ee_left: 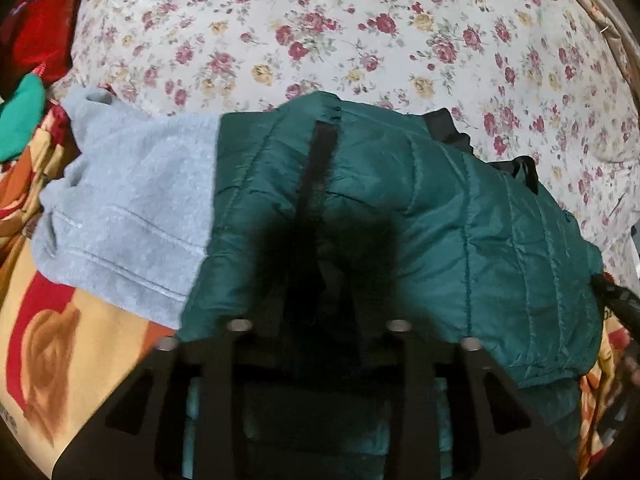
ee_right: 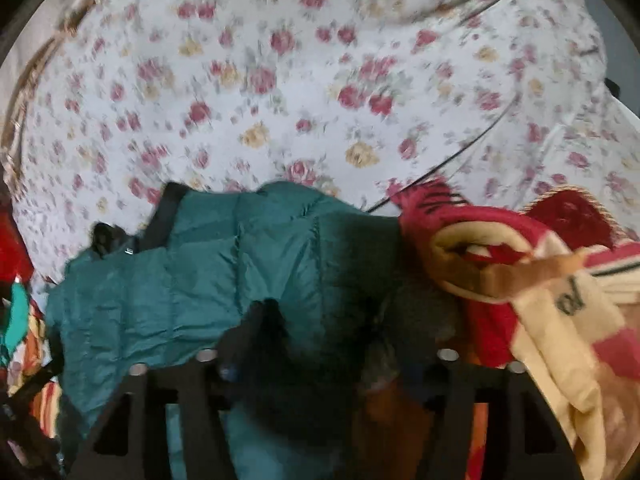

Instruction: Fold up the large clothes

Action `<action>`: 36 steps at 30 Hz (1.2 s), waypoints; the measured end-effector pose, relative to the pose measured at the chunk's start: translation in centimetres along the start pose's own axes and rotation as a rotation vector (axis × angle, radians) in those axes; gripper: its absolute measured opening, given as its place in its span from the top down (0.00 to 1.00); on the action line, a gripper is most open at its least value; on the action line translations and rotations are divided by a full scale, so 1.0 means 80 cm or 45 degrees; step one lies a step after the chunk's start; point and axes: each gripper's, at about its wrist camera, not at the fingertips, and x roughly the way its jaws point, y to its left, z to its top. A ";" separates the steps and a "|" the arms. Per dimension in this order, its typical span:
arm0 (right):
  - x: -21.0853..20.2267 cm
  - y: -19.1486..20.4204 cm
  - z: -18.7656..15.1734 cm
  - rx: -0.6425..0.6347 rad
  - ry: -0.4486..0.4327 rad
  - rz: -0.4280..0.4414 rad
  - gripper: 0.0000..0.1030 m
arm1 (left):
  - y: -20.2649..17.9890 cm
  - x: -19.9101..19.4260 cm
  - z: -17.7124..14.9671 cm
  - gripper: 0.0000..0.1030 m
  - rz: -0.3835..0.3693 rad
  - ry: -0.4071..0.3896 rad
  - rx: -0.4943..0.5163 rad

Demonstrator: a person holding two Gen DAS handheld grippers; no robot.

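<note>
- A green quilted jacket was seen spread on the bed, over a floral sheet, beside a grey garment.
- The left gripper was parted over the jacket.
- Whether the right gripper clamped the jacket could not be told.

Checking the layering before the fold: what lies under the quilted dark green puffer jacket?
The quilted dark green puffer jacket overlaps a light grey fleece garment; both lie on a red and cream patterned blanket. How far the fleece continues beneath the jacket is covered.
</note>
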 end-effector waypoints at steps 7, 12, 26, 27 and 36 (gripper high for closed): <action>-0.062 0.050 -0.042 -0.227 -0.050 0.114 0.40 | 0.006 -0.038 -0.003 0.42 0.024 -0.085 0.000; -0.050 0.104 -0.055 -0.400 -0.048 0.104 0.40 | -0.007 -0.056 0.000 0.41 0.051 -0.153 0.045; 0.038 0.104 -0.045 -0.387 0.041 0.039 0.40 | -0.037 0.019 0.004 0.41 0.148 -0.024 0.117; 0.035 0.102 -0.043 -0.379 0.045 0.048 0.40 | -0.038 0.020 0.004 0.41 0.153 -0.021 0.119; -0.039 0.089 -0.055 -0.396 -0.048 0.110 0.40 | -0.038 0.022 0.003 0.41 0.162 -0.022 0.128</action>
